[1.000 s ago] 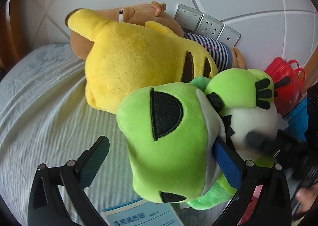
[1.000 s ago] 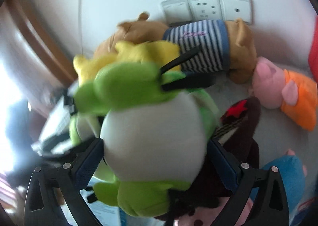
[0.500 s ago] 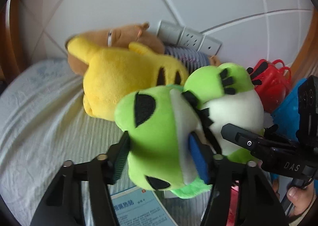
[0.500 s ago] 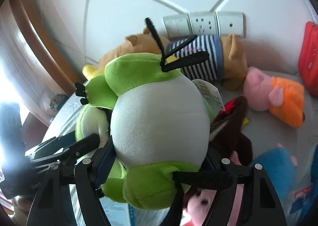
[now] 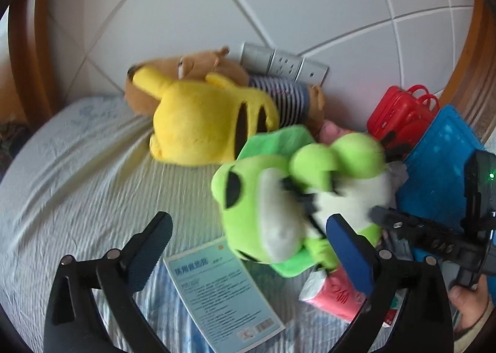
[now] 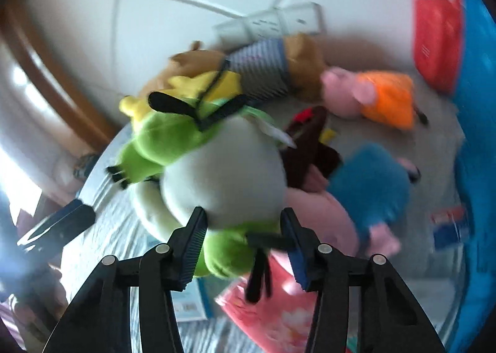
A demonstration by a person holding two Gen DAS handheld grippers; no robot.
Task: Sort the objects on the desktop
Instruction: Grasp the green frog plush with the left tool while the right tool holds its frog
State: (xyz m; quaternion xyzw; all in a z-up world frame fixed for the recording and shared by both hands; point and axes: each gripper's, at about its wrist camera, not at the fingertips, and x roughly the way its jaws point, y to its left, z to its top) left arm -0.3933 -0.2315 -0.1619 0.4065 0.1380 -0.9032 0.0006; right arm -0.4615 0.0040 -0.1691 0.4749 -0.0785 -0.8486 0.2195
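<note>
A green frog plush with a white belly hangs above the grey bedsheet. My right gripper is shut on the frog plush, pinching its lower belly and green leg. My left gripper is open and empty, its jaws spread wide just in front of the frog's head. The right gripper's body shows at the right of the left wrist view.
A yellow plush and a brown bear in a striped shirt lie against the white wall. A pink pig, blue plush, dark plush, red case, blue box, a leaflet and pink packet lie nearby.
My left gripper has opened and let go of the frog's head, then pulled back. The right gripper has closed tighter on the frog's belly and carries it to the right.
</note>
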